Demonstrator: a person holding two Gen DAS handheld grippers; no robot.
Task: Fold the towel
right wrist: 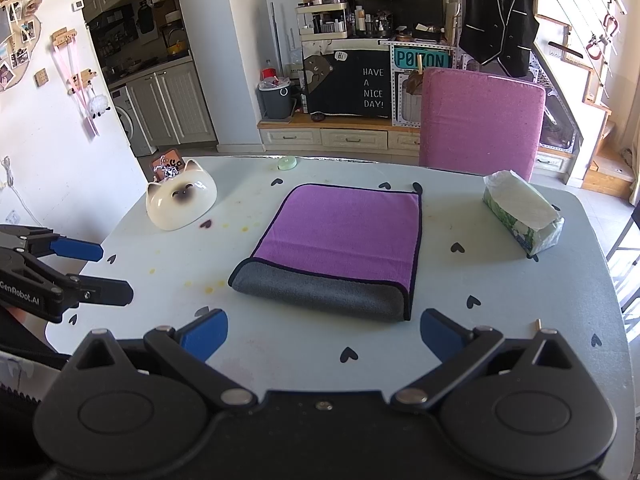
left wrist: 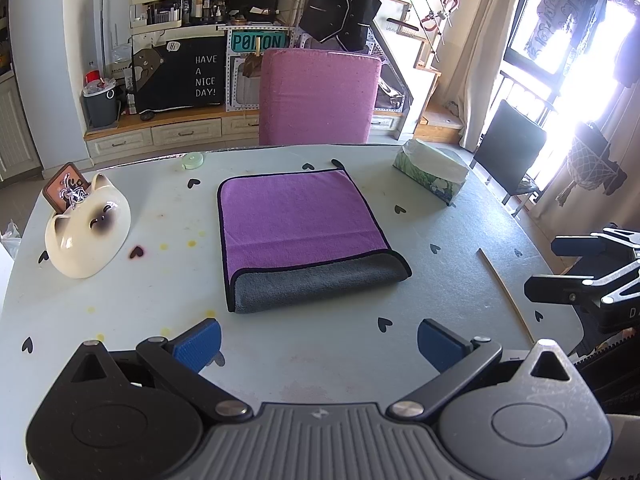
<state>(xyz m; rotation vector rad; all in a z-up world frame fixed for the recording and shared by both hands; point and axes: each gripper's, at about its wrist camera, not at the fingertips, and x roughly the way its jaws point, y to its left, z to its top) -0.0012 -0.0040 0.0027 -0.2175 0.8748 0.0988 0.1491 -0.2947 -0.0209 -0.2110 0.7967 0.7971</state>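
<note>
A purple towel (left wrist: 296,220) with a grey underside and black trim lies folded on the white table (left wrist: 304,344), its grey fold edge towards me. It also shows in the right wrist view (right wrist: 340,232). My left gripper (left wrist: 318,344) is open and empty, held above the table just short of the towel's near edge. My right gripper (right wrist: 324,338) is open and empty, also just short of the near edge. Each gripper shows in the other's view: the right gripper (left wrist: 560,268) at the right, the left gripper (right wrist: 100,272) at the left, both open.
A white cat-shaped ceramic bowl (left wrist: 86,236) sits at the table's left, with a small brown stand (left wrist: 66,192) behind it. A tissue pack (left wrist: 432,172) lies at the far right. A green tape roll (left wrist: 192,159) is at the far edge. A wooden stick (left wrist: 506,292) lies right. A pink chair (left wrist: 318,96) stands behind the table.
</note>
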